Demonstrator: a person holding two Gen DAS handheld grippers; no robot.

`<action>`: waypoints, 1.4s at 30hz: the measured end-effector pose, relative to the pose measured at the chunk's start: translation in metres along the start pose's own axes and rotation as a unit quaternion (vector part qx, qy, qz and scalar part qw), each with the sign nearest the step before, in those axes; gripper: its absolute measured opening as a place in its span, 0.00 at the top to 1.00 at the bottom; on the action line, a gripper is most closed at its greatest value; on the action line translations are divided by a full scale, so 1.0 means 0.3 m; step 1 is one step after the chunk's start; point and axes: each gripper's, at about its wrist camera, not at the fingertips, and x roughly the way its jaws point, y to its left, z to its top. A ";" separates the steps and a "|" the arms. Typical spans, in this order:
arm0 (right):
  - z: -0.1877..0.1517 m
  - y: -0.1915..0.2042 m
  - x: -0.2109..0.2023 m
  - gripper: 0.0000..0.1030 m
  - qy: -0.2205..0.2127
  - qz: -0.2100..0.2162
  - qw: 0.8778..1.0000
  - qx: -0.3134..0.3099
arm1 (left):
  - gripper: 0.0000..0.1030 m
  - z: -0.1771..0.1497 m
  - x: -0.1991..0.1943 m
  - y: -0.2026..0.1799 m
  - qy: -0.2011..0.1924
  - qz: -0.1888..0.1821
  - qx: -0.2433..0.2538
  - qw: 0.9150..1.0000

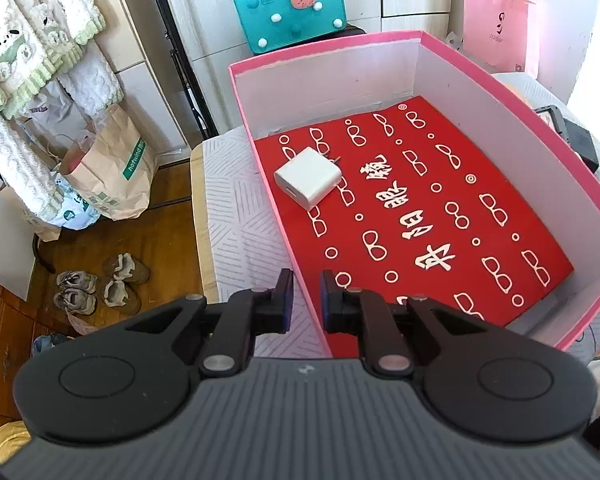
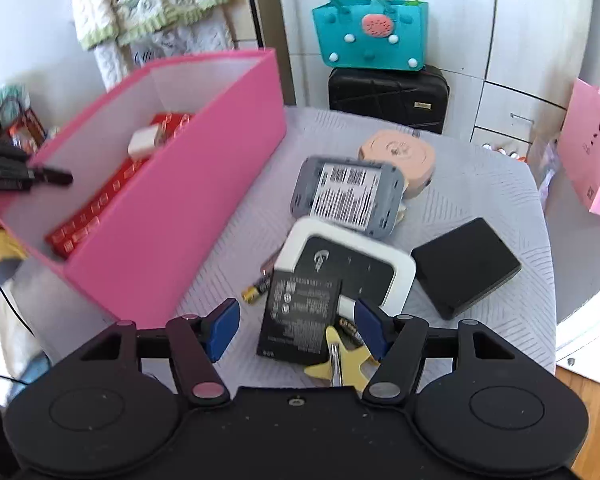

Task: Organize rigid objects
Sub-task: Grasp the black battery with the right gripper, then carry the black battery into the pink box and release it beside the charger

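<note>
A pink box (image 1: 516,92) with a red printed sheet (image 1: 420,216) on its floor holds a white charger (image 1: 309,178). My left gripper (image 1: 306,300) straddles the box's near wall, jaws a little apart with the wall between them. In the right wrist view the pink box (image 2: 172,220) stands at the left with the charger (image 2: 144,142) inside. My right gripper (image 2: 296,330) is open and empty above a black battery (image 2: 300,316). Beside it lie a white device (image 2: 352,264), a grey device (image 2: 346,194), a black box (image 2: 466,266), a peach round case (image 2: 398,156), an AA battery (image 2: 256,290) and a yellow star piece (image 2: 340,360).
The table has a white patterned cloth (image 2: 480,184). A teal bag (image 2: 370,36) sits on a black suitcase (image 2: 388,96) behind it. A pink paper bag (image 2: 592,148) hangs at the right. Paper bags (image 1: 108,168) and shoes (image 1: 100,288) are on the floor at the left.
</note>
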 end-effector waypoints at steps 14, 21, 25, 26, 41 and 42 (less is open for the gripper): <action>-0.038 0.055 0.114 0.33 0.004 -0.035 0.998 -0.059 | 0.88 -0.012 -0.031 0.001 0.018 -0.011 -0.003 1.000; -0.032 0.076 0.113 0.46 -0.001 -0.037 0.995 -0.089 | 0.88 -0.014 -0.032 0.000 0.017 -0.008 0.000 1.000; -0.037 0.095 0.119 0.44 -0.002 -0.047 0.994 -0.101 | 0.88 -0.017 -0.029 -0.010 0.016 -0.005 -0.002 1.000; -0.042 0.102 0.118 0.44 -0.004 -0.051 0.993 -0.106 | 0.88 -0.018 -0.030 -0.010 0.016 -0.005 -0.001 1.000; 0.009 0.129 0.066 0.47 -0.015 -0.022 0.994 -0.103 | 0.88 -0.021 -0.033 -0.002 0.013 -0.009 -0.007 1.000; 0.021 0.126 0.060 0.47 -0.020 -0.020 0.995 -0.101 | 0.88 -0.021 -0.033 -0.001 0.013 -0.010 -0.007 1.000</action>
